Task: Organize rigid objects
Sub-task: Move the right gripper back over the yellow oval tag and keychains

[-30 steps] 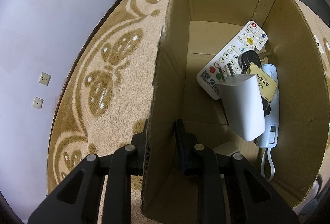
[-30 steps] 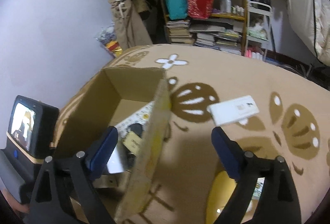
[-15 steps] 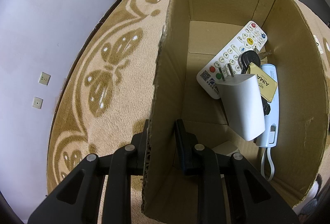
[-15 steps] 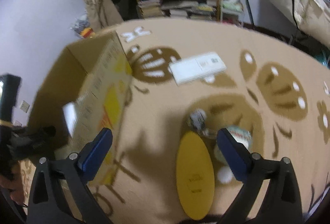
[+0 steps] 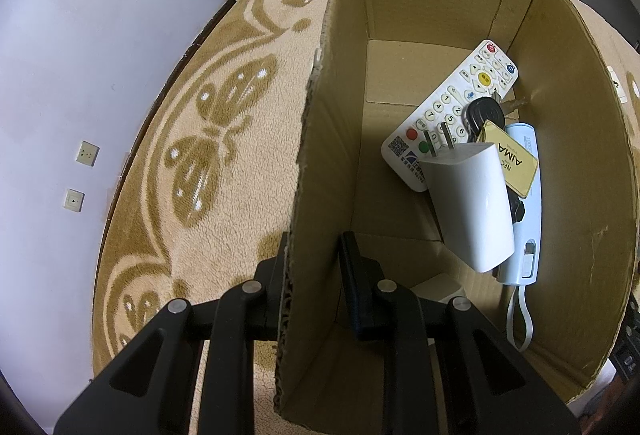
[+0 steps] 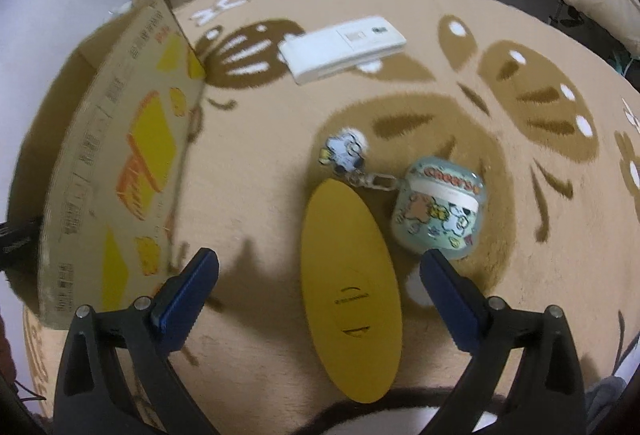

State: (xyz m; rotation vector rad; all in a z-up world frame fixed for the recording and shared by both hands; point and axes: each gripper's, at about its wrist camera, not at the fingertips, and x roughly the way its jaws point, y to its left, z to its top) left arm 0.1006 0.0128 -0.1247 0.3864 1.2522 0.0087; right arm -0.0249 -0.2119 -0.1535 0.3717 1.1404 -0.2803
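Patterned carpet held a box (image 5: pixel 560 123), its wall clenched by the left gripper (image 5: pixel 316 275), while the released right gripper (image 6: pixel 320 299) had dropped from the box to straddle a yellow oval (image 6: pixel 352 283) at six o'clock, likely next.

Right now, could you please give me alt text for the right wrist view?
The open right gripper hangs over a yellow oval case on the butterfly-patterned rug. Beside it lies an earbud case; beyond, a white remote; left, a cardboard box.
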